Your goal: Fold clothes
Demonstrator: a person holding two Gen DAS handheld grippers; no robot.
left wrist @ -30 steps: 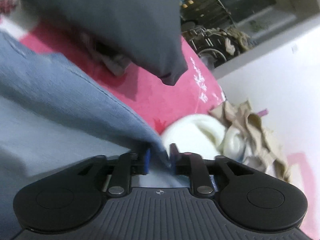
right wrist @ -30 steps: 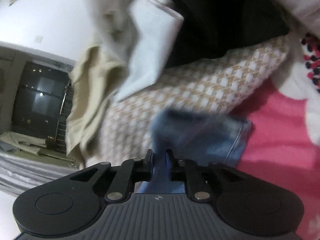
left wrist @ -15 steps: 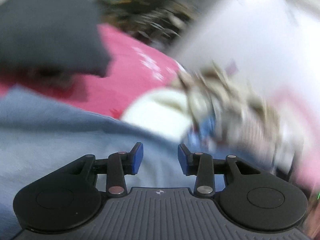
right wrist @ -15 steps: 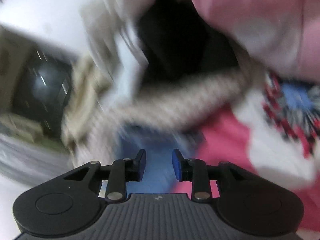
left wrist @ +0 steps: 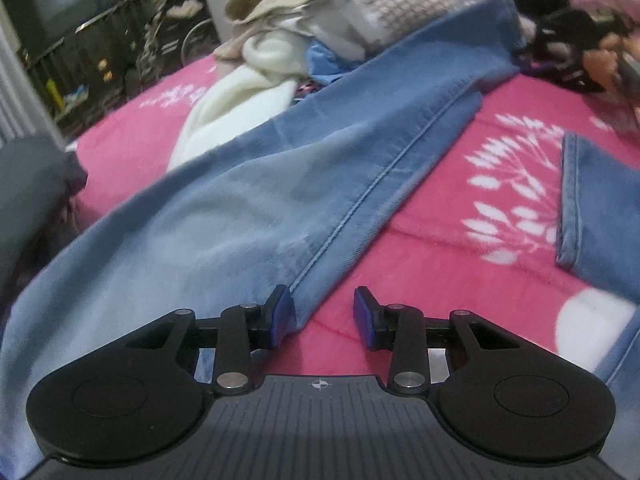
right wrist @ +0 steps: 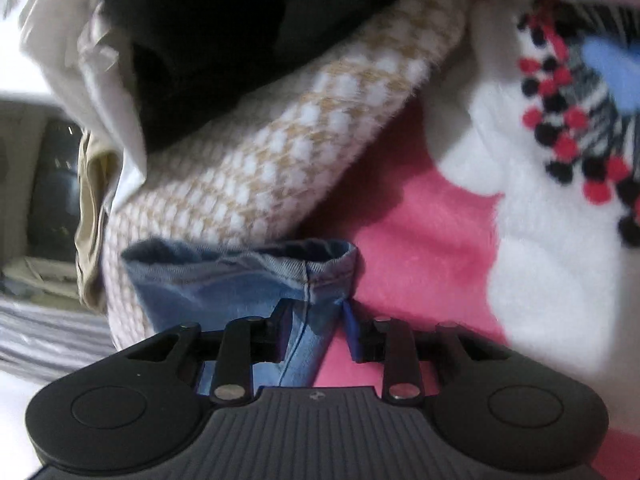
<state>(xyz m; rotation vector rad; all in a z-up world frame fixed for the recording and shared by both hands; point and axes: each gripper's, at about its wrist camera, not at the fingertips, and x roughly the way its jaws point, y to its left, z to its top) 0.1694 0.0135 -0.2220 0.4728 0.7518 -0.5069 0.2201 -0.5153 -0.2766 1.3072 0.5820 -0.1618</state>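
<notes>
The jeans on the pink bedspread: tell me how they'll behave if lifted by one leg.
The jeans will probably sag rather than hold shape: the leg already drapes limply up onto the clothes pile. They look fairly heavy for cloth, given the thick stitched seam. The hem seems stiff enough to stand open, so it should grip well.

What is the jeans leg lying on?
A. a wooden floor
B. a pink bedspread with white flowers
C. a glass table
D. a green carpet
B: in the left wrist view the jeans leg stretches across a pink bedspread printed with white flower shapes.
</notes>
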